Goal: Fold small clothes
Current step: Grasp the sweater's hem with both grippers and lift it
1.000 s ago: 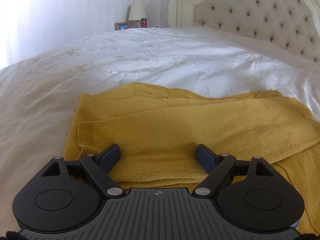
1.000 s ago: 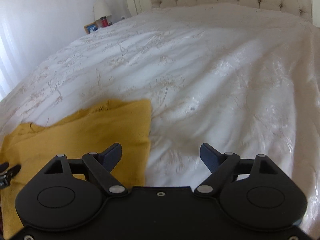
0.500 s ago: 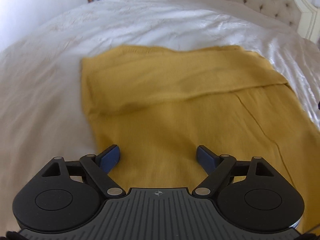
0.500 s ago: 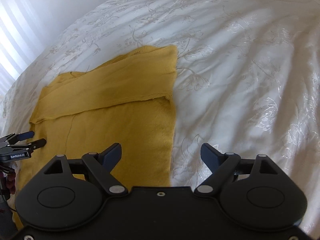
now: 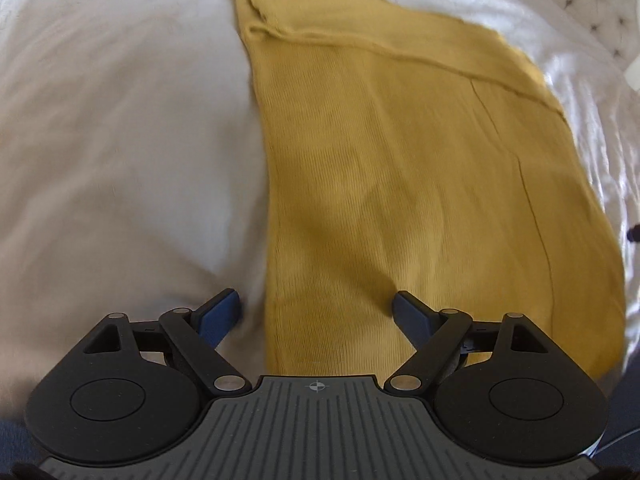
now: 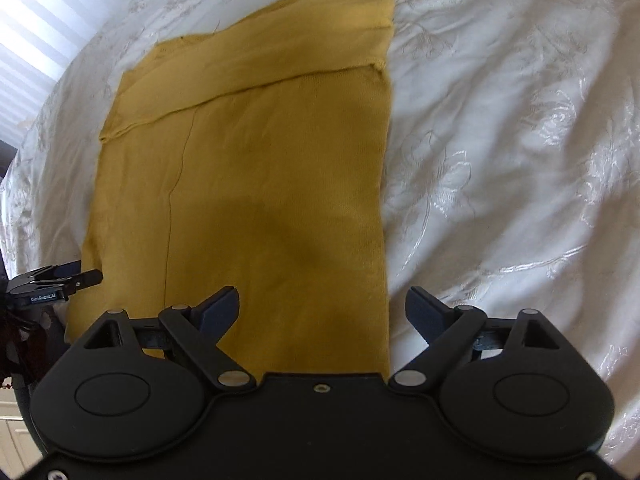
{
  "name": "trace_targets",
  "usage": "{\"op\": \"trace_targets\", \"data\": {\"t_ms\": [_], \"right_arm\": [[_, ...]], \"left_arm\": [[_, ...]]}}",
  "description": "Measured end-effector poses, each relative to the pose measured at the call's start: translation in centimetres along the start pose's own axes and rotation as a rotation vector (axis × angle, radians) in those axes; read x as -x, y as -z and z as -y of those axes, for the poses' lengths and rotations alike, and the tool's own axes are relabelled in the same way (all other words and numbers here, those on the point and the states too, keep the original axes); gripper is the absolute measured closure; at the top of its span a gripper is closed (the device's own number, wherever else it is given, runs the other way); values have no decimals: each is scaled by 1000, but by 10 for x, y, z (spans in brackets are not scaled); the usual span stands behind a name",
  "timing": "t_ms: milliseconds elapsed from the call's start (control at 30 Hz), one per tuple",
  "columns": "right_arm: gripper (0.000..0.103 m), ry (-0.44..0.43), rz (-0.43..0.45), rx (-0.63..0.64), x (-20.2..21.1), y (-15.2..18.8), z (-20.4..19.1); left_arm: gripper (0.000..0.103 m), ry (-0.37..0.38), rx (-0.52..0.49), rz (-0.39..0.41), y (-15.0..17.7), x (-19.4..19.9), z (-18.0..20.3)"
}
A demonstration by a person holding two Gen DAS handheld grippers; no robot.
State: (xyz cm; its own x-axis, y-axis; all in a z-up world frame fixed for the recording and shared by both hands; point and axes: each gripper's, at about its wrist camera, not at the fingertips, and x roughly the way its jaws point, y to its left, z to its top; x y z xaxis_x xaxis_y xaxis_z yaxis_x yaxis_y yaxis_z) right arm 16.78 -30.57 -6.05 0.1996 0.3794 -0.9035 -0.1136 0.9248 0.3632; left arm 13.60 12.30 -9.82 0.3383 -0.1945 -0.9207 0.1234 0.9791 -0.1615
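I am looking down on the white embroidered bedspread (image 6: 520,128), which is filling both views and lying in soft wrinkles under the light. A pale tufted headboard (image 5: 592,4) is showing at the top right corner of the left wrist view, and striped window light is falling at the upper left of the right wrist view.

The mustard knitted garment (image 5: 420,168) is lying flat on the bedspread as a tall rectangle, with a band folded across its far end and a thin seam line running lengthwise down it. In the right wrist view the same garment (image 6: 256,168) is sitting left of centre, its right edge running straight down toward my tool.

My left gripper (image 5: 316,312) is hanging over the near left edge of the garment with its jaws spread wide, gripping nothing; one finger is over the bedspread and the other over the knit. My right gripper (image 6: 322,306) is straddling the garment's near right edge, its jaws having just been opening wider, with nothing pinched between them. The left gripper (image 6: 60,280) is also poking in at the left edge of the right wrist view, beside the garment's left side.
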Motion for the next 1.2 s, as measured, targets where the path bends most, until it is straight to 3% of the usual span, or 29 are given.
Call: {"op": "trace_targets", "data": {"t_ms": [167,433,500,533,567,600,633,667,833,1033,1200], "right_arm": [[12,35,-142,-25,-16,-2,8],[11,-28,-337,-60,-43,2,28],[12,-57,-381,-60,-52,3,28],[22,-71,-393,-42,-55,4,26],[41,-90,-399,-16,-56,5,21],[51,-93,-398,15,-57,5,16],[75,-77,-394,65,-56,7,8],[84,-62,-385,105,-55,9,2],[88,-84,-257,183,-36,14,-12],[89,-224,-6,84,-2,7,-4],[89,-238,150,24,7,-5,2]], "left_arm": [[19,0,-55,-64,14,-3,12],[21,3,-35,-75,14,-9,15],[35,3,-42,-62,13,-8,15],[52,-5,-41,-48,13,-6,14],[66,-2,-35,-34,13,-3,12],[75,14,-25,-23,14,-1,9],[87,48,-6,-11,14,2,4],[90,76,25,1,14,5,-1],[97,146,86,114,17,26,-13],[97,199,83,282,-4,51,-8],[97,215,175,382,-32,61,-18]]}}
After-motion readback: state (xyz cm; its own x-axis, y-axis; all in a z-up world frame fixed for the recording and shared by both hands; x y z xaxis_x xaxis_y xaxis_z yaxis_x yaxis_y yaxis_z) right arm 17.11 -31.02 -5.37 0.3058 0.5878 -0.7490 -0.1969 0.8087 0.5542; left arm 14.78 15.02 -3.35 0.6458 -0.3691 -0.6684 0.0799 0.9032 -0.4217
